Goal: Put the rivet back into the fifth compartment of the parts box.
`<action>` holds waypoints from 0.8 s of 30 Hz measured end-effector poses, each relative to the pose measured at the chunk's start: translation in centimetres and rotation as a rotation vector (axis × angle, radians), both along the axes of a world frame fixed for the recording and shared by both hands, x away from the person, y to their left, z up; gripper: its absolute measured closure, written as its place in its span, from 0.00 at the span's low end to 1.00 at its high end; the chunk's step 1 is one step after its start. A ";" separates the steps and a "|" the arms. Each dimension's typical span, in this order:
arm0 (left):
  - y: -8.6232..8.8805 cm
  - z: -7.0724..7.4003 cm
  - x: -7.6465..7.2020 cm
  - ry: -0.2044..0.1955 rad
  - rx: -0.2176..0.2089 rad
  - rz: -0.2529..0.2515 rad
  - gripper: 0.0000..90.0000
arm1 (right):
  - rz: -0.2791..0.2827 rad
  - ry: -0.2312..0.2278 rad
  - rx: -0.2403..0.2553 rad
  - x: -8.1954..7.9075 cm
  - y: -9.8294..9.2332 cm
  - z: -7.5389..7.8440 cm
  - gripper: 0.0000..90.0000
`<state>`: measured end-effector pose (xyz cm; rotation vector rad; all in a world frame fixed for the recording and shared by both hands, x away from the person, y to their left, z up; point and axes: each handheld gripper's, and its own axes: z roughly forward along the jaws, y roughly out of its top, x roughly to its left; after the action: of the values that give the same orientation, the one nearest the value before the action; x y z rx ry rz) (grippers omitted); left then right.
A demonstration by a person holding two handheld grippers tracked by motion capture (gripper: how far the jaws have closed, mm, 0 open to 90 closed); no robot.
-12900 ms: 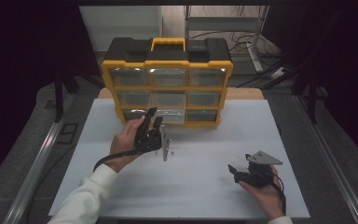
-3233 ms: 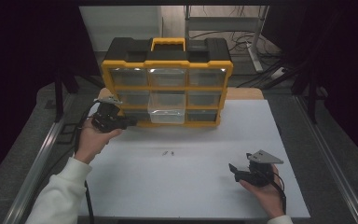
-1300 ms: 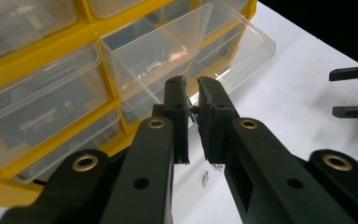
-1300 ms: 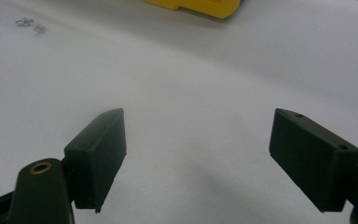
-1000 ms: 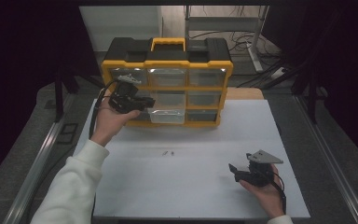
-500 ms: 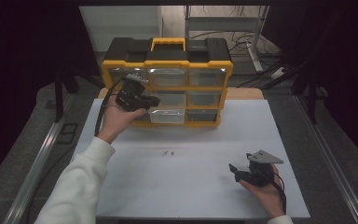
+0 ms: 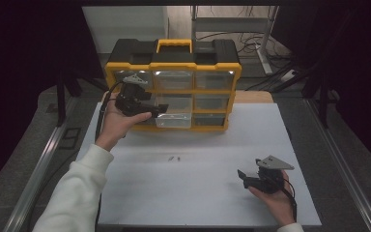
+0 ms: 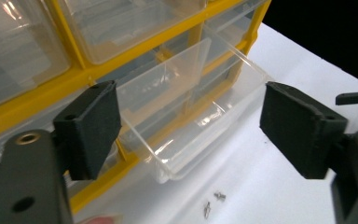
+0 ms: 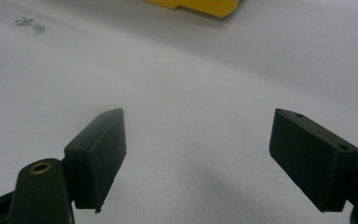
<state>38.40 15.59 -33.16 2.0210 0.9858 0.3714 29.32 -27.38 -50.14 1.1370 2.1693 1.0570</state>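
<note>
A yellow and black organizer (image 7: 174, 87) with clear drawers stands at the back of the white table (image 7: 212, 145). One clear drawer (image 7: 174, 118) in its lower middle is pulled out and looks empty (image 8: 191, 116). Two small screws (image 7: 174, 158) lie on the table in front of it. My left gripper (image 7: 162, 107) is held up before the organizer's left drawers, just left of the open drawer. Its jaws have just been opening and stand wide, with nothing between the pads (image 8: 93, 126). My right gripper (image 7: 244, 176) rests low at the front right, open and empty (image 9: 209, 154).
The organizer's yellow frame (image 8: 74, 79) is close ahead of the left jaws. Metal rails (image 7: 43, 159) run along both sides of the table. A cable (image 7: 101, 116) trails from the left gripper down past the sleeve. White table surface lies between the screws (image 9: 28, 22) and the right gripper.
Over the last few seconds the left hand lifted its gripper from beside the organizer to in front of its drawers, then barely shifted. The right hand kept still.
</note>
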 end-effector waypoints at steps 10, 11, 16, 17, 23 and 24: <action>1.1 -1.1 -1.6 0.009 0.006 -0.010 0.15 | -0.001 0.000 -0.002 0.0 0.0 0.0 0.22; 1.2 -1.2 -1.7 0.010 0.010 -0.014 0.15 | -0.001 -0.001 -0.003 0.0 0.0 0.0 0.22; 1.6 -2.0 -2.4 0.015 0.021 -0.016 0.14 | 0.000 -0.002 -0.003 0.0 0.0 0.0 0.22; 1.7 -2.2 -2.5 0.018 0.022 -0.015 0.14 | 0.000 -0.002 -0.003 0.0 0.0 0.0 0.22; 2.1 -3.8 -3.0 0.037 0.031 -0.018 0.14 | 0.000 -0.003 -0.003 0.0 0.1 0.0 0.22; 2.2 -4.0 -3.1 0.042 0.030 -0.020 0.14 | 0.000 -0.003 -0.003 0.0 0.1 0.0 0.22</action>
<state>35.33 17.77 -37.20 2.0716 0.9908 0.3360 29.29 -27.32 -50.10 1.1331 2.1676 1.0544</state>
